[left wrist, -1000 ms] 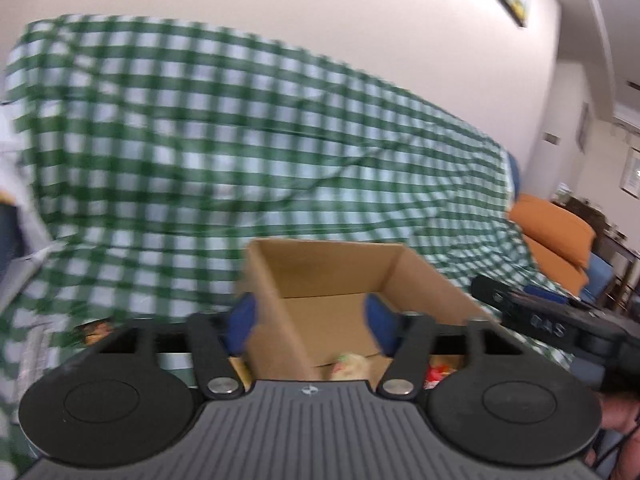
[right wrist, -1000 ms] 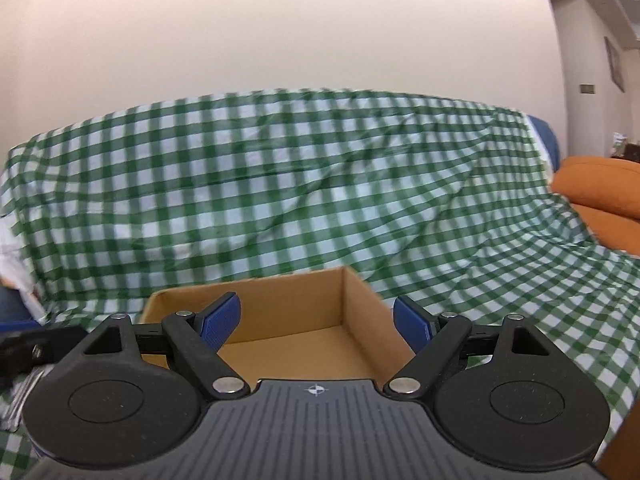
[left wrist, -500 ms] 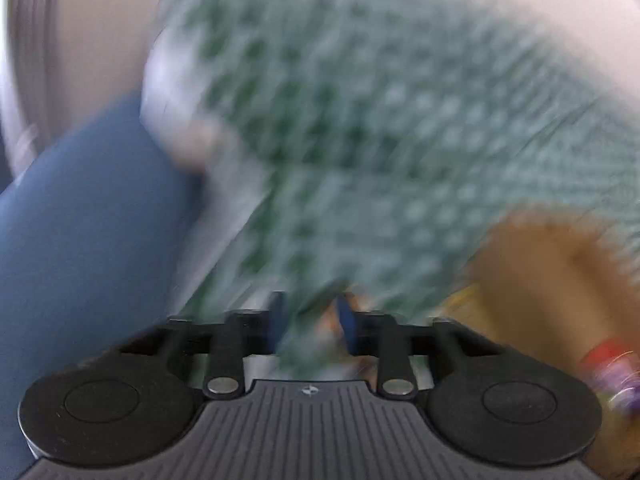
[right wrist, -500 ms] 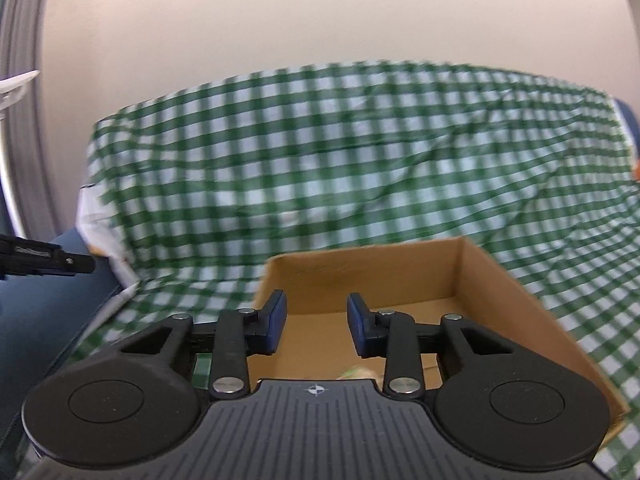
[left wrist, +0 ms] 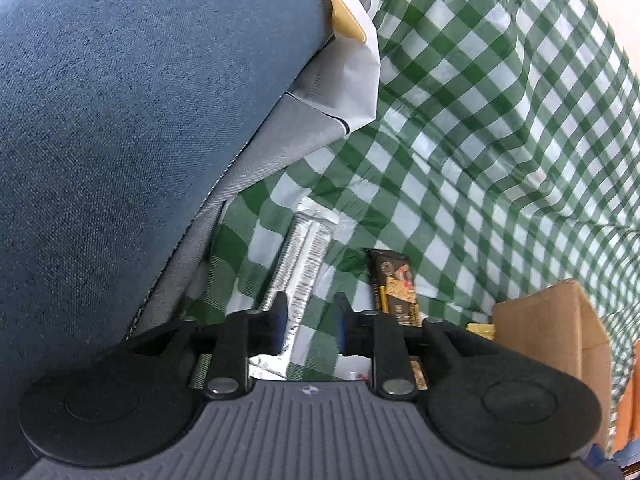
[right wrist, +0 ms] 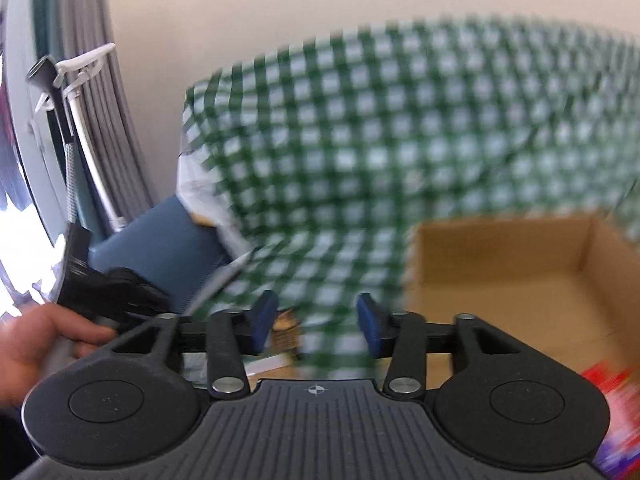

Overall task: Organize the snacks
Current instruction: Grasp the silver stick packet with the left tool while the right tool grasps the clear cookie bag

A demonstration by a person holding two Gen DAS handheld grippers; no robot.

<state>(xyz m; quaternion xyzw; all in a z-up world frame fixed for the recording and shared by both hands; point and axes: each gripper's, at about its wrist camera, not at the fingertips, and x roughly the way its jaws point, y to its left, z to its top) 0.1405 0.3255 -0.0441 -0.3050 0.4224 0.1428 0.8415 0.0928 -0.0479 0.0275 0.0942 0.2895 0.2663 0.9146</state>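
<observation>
In the left wrist view a long silver-white snack packet (left wrist: 305,256) lies on the green checked cloth (left wrist: 480,128), running between the fingers of my left gripper (left wrist: 308,320), which stands open around its near end. A dark brown and gold snack bar (left wrist: 394,286) lies just right of it. The cardboard box (left wrist: 560,332) sits at the right. In the right wrist view my right gripper (right wrist: 316,320) is open and empty above the cloth, left of the open cardboard box (right wrist: 520,280). A red packet (right wrist: 616,408) shows blurred at the lower right.
A blue cushion (left wrist: 132,128) and grey fabric edge (left wrist: 256,168) close in on the left of the snacks. A white plastic bag (left wrist: 352,32) lies at the cloth's top. The hand holding the left gripper (right wrist: 36,340) shows in the right wrist view.
The left gripper has swung left from the box down to the snacks by the blue cushion, and its fingers have narrowed. The right gripper has panned left and opened wider than half a second ago.
</observation>
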